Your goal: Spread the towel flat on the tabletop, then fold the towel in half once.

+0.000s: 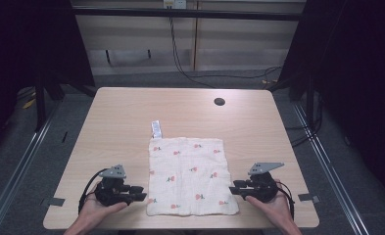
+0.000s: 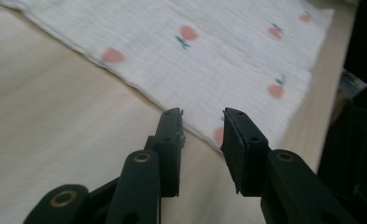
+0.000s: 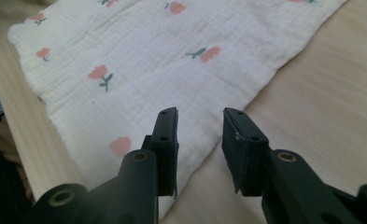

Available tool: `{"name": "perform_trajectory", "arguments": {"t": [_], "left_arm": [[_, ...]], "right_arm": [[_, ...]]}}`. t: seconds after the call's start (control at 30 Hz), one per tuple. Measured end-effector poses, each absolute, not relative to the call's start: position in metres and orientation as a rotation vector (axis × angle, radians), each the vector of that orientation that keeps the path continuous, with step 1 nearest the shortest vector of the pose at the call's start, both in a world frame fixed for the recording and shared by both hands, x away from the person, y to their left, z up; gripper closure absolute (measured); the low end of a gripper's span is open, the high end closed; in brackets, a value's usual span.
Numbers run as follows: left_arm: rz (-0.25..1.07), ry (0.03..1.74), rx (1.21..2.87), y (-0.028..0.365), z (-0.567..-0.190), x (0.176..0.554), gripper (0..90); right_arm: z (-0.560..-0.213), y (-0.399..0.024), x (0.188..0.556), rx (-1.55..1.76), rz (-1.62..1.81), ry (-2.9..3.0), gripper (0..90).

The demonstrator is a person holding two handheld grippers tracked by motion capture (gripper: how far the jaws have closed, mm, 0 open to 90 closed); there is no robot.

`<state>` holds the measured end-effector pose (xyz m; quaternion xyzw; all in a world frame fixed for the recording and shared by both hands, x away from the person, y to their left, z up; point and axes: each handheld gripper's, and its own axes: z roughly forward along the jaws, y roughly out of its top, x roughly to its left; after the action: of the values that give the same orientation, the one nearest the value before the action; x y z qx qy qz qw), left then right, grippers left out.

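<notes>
White crinkled muslin cloth with small pink flower prints (image 1: 190, 176) lies flat on the pale wooden table (image 1: 121, 122), toward the near edge and about midway across. We read it as nearly square, its slightly longer axis running from the near edge toward the far side; sides roughly parallel to the table's. A small white printed tag (image 1: 156, 129) sticks out from its far left corner, pointing away from us.

Left gripper (image 1: 140, 192) rests just beside the cloth's near left edge, jaws level and aimed inward at it. In the left gripper view (image 2: 202, 122) we see the jaws partly apart, nothing between the pads, the cloth edge just beyond the tips.

Right gripper (image 1: 233, 188) sits at the near right edge, aimed inward. In the right gripper view (image 3: 200, 120) the jaws are partly apart over the cloth's edge, gripping nothing.

No containers on the table.
</notes>
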<state>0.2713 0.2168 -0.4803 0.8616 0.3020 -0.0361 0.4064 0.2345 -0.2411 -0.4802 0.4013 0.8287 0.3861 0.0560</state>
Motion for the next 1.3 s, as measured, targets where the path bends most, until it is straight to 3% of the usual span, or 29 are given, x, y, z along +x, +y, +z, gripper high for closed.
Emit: {"name": "perform_trajectory", "arguments": {"t": [0.3, 0.43, 0.67, 0.77, 0.9, 1.13, 1.3], "left_arm": [[-0.032, 0.841, 2.108, 0.216, -0.473, 0.308, 63.5], [-0.016, 0.817, 2.097, 0.215, -0.470, 0.323, 74.5], [0.003, 0.906, 2.100, 0.197, -0.486, 0.347, 72.2], [-0.033, 0.919, 2.100, 0.193, -0.490, 0.362, 69.7], [-0.012, 0.884, 2.148, 0.185, -0.493, 0.368, 74.0], [-0.030, 0.933, 2.063, 0.182, -0.492, 0.386, 70.9], [0.047, 0.942, 2.072, 0.185, -0.490, 0.389, 67.7]], "right_arm": [[-0.468, -0.248, 0.264, 1.231, 1.212, 2.445, 59.3], [-0.466, -0.248, 0.280, 1.254, 1.193, 2.432, 61.1], [-0.466, -0.245, 0.298, 1.266, 1.191, 2.421, 60.9], [-0.468, -0.242, 0.321, 1.293, 1.183, 2.387, 58.8], [-0.473, -0.236, 0.341, 1.295, 1.189, 2.379, 59.5], [-0.483, -0.231, 0.390, 1.377, 1.159, 2.359, 62.8], [-0.492, -0.230, 0.405, 1.418, 1.129, 2.332, 62.8]]}}
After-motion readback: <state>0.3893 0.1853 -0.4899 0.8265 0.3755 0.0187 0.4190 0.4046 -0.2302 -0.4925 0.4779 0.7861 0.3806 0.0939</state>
